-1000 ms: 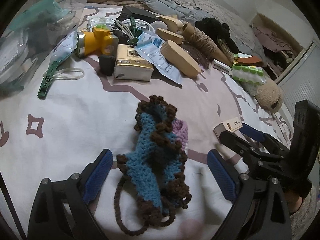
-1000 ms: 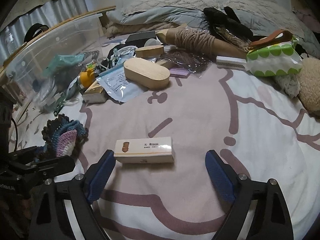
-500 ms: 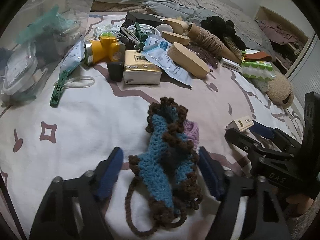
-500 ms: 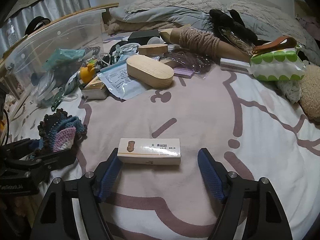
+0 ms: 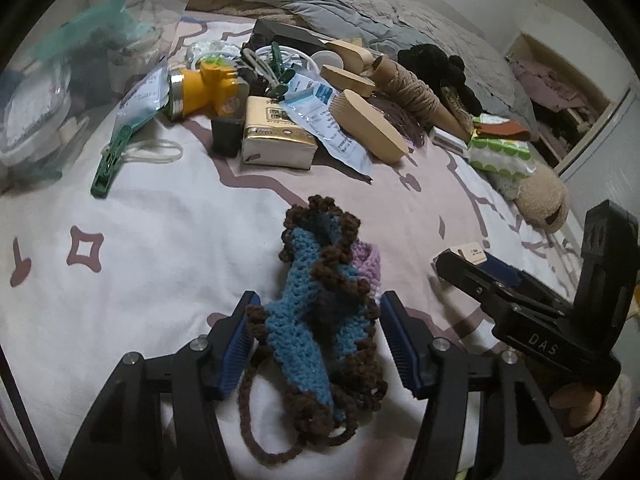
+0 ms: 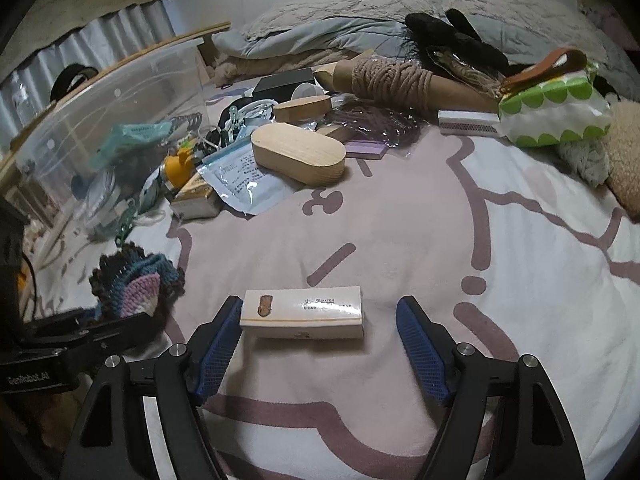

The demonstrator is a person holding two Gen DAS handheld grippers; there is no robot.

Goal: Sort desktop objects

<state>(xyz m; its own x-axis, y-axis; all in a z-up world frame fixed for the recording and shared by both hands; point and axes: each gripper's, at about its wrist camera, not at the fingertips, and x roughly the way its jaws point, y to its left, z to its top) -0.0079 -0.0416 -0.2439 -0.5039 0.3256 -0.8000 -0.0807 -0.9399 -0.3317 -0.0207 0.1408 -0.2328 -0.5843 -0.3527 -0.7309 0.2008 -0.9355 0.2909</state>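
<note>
A blue, brown and lilac crocheted pouch (image 5: 320, 312) lies on the bedsheet. My left gripper (image 5: 320, 332) straddles it, its blue pads close against both sides of the yarn. The pouch also shows in the right wrist view (image 6: 136, 284) at the left. A white matchbox (image 6: 302, 312) lies between the pads of my right gripper (image 6: 320, 340); the left pad touches its end and the right pad stands apart. The right gripper (image 5: 480, 276) and matchbox (image 5: 472, 252) show at the right of the left wrist view.
A pile lies further back: an oval wooden box (image 6: 300, 154), a tissue pack (image 5: 280, 136), a yellow flashlight (image 5: 204, 88), a rope spool (image 6: 392, 80), a green clip (image 5: 110, 160) and a green-dotted bag (image 6: 556, 112). A clear plastic bin (image 6: 100, 128) stands at the left.
My left gripper's jaws have narrowed from wide open to close around the crocheted pouch. My right gripper has narrowed and moved forward around the matchbox.
</note>
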